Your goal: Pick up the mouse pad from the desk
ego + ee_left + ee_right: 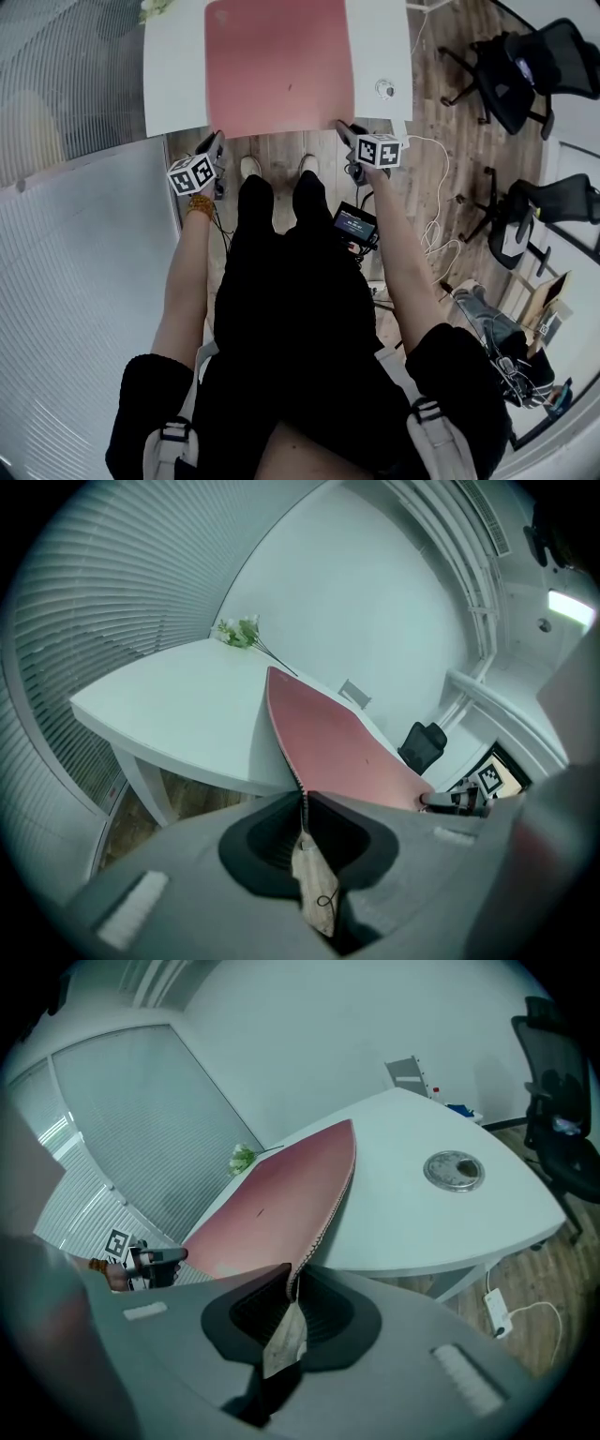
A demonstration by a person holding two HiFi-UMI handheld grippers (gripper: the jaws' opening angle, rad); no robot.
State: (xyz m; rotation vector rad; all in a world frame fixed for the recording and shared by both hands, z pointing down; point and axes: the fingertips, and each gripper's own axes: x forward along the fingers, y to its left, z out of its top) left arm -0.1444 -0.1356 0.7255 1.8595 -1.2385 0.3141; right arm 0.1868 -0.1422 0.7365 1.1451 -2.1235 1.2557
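Starting with the head view, the pink mouse pad is seen spread over the white desk, with its near edge reaching just past the desk's near rim. That edge is met at its left corner by the left gripper and at its right corner by the right gripper.

In the left gripper view, the jaws of the left gripper are seen pressed together on the pad's near left corner, with only the thin sheet pinched between them. The mouse pad is shown slanting up from the desk on this side. Its far end lies near a sprig of flowers.

In the right gripper view, the jaws of the right gripper are likewise closed tight on the near right corner. The pad's right edge is raised clear of the desk, and a round disc is left well apart to the right.

The grasp at both corners is judged done and the near edge lifted. Whether the far edge is off the desk cannot be told, so the pad is probably yet to be carried fully clear
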